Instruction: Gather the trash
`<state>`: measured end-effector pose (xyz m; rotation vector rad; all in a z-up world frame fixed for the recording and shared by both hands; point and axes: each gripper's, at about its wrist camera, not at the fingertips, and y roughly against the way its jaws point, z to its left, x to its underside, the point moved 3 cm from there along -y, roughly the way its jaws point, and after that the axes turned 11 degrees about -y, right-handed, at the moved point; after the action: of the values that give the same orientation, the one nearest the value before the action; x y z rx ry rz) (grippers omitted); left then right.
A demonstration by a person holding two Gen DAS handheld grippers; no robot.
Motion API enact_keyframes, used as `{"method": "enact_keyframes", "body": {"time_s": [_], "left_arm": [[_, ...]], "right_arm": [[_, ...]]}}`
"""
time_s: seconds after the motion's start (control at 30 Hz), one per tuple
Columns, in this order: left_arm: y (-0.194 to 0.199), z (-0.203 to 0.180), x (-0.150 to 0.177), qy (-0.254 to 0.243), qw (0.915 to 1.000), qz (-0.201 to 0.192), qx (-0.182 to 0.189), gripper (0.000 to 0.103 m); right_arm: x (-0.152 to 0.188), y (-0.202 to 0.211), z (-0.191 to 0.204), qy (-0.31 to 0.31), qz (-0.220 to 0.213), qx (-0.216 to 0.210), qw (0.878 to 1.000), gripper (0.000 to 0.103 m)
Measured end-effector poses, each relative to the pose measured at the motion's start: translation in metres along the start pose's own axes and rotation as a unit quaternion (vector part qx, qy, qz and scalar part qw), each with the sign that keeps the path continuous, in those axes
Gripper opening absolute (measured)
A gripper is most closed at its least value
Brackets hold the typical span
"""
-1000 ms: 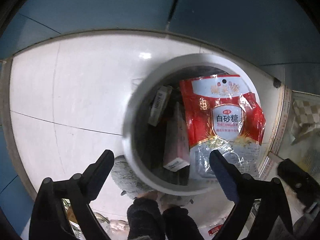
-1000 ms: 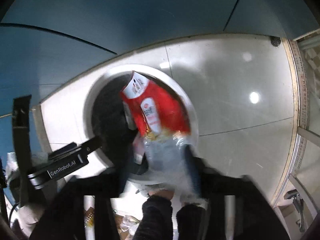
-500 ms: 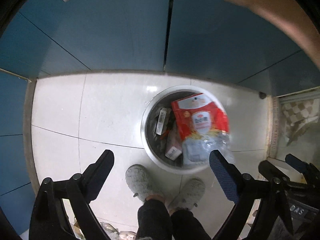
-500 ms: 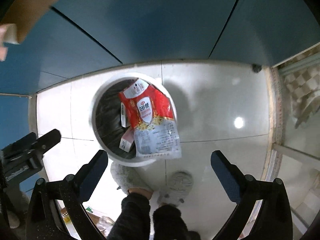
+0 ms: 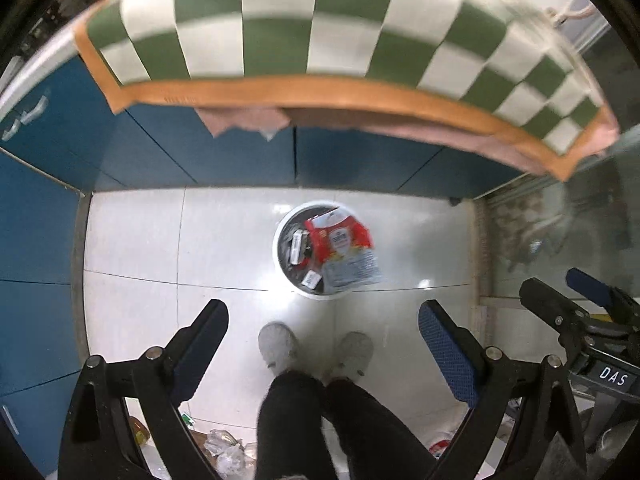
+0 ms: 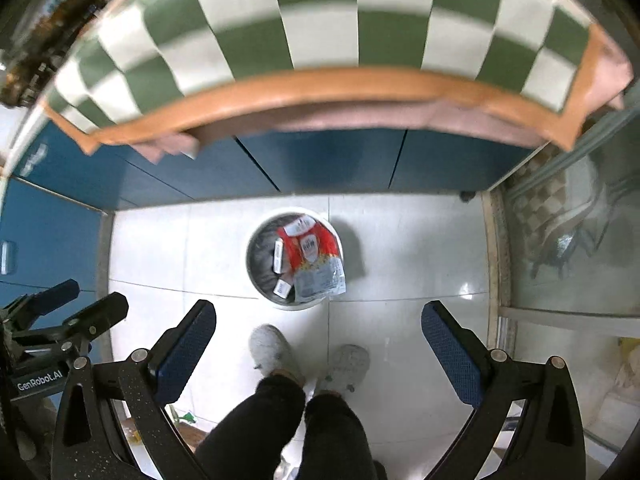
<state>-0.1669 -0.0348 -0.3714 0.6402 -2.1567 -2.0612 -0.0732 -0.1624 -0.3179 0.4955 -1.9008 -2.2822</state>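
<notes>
Both hand-held grippers hang high over the floor with their jaws spread wide and nothing between the blue pads: the left gripper (image 5: 323, 322) fills the lower part of its own frame, and the right gripper (image 6: 319, 322) does the same in its own. Empty, wide jaws fit a moment when no piece of trash is in hand, and I judge the next piece is yet to be picked. Near the centre of both frames stands the white trash bin (image 5: 280, 258) on the pale tiled floor (image 5: 132, 248), just ahead of the person's grey slippers (image 5: 278, 346). A red sugar bag (image 5: 340, 240) lies across the bin's mouth, its clear lower end draped over the rim toward the lower right, probably because it is too long to drop flat among the small cartons (image 5: 297, 245) inside. Across the top of each frame runs a green-and-white checked tablecloth (image 5: 320, 24) with an orange border, overhanging blue cabinet doors (image 5: 224, 152). Left-wrist view alone shows the right gripper from outside at the right edge, marked DAS, and crumpled wrappers (image 5: 224, 446) on the floor at bottom left, likely candidates still to be collected. Right-wrist view alone shows the left gripper at its left edge, marked GenRobot.AI, and a sliding glass door (image 6: 560, 240) on the right.
</notes>
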Motion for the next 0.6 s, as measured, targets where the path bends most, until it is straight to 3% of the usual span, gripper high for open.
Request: {"method": "enact_keyframes", "body": {"time_s": [0.3,0.6], "left_arm": [[0.145,-0.012,-0.002,-0.003,0.9954,-0.057,0.077,0.097],[0.246,-0.014,0.008,-0.021,0.9883,-0.097,0.117,0.097]], "right_arm": [[0.014,0.176,0.026,-0.008,-0.035,-0.061,0.997,0.103],[0.041,0.284,0.049,-0.004,-0.04,-0.125,0.991,0.103]]}}
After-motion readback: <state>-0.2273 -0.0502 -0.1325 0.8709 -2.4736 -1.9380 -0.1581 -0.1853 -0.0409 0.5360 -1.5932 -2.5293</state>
